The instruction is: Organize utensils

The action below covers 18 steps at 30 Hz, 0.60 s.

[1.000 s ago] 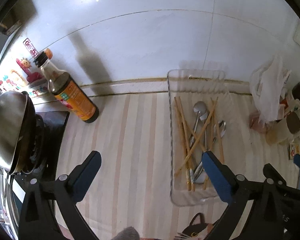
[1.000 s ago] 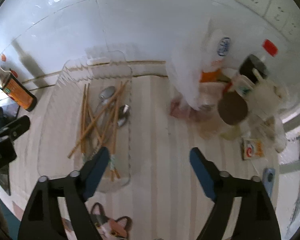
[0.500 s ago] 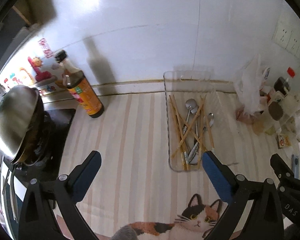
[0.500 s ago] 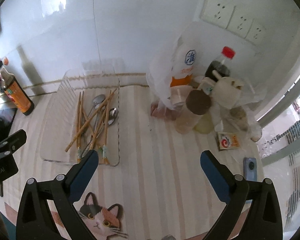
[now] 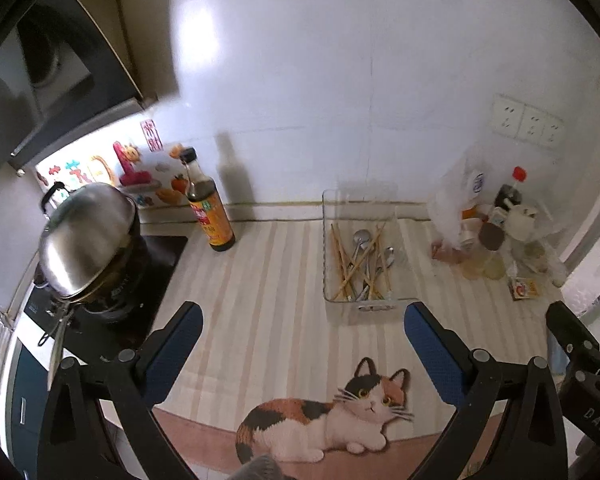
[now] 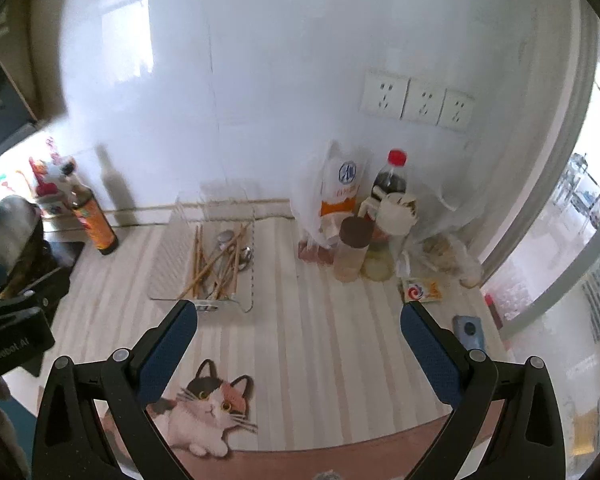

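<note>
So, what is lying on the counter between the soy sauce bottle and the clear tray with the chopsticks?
Nothing: in the left wrist view, only bare striped mat separates the soy sauce bottle and the clear tray.

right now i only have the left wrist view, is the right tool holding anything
Observer: No. The right tool stands wide open. Its jaws have just been opening, and nothing is between its pads.
Operator: ok anything lying past its right finger
Observer: Yes, a small blue device lies flat on the counter just beside that finger, nearer to us than the packet.
Operator: and what's at that end of the counter
Observer: A window with daylight behind it runs along the counter's right end.
</note>
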Each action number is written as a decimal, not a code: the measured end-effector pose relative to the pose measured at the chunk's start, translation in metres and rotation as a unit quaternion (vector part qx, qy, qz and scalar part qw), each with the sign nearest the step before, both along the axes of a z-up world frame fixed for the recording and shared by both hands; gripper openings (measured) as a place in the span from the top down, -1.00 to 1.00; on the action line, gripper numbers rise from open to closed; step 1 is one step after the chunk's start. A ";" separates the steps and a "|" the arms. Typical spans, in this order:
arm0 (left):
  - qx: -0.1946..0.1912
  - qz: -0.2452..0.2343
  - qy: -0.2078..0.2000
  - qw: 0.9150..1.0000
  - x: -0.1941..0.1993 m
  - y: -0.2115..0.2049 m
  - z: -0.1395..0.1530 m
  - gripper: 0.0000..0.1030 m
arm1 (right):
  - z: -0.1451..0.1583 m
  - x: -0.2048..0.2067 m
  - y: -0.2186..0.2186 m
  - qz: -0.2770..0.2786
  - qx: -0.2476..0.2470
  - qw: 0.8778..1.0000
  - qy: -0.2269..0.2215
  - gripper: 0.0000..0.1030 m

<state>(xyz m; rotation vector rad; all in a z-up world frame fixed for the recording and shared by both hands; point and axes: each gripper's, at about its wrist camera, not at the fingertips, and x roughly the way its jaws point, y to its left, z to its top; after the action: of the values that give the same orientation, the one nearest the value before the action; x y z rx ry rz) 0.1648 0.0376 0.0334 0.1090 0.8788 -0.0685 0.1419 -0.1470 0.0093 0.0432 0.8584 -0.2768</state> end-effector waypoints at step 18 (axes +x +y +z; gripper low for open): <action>-0.020 0.009 -0.021 1.000 -0.074 0.006 0.052 -1.00 | 0.075 -0.091 0.011 0.028 -0.005 0.998 -0.054 -1.00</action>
<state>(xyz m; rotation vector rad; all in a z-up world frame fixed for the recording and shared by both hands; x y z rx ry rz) 0.0905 0.0433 0.0851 0.0653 0.8363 -0.0674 0.0513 -0.1364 0.0846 0.0248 0.7492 -0.2250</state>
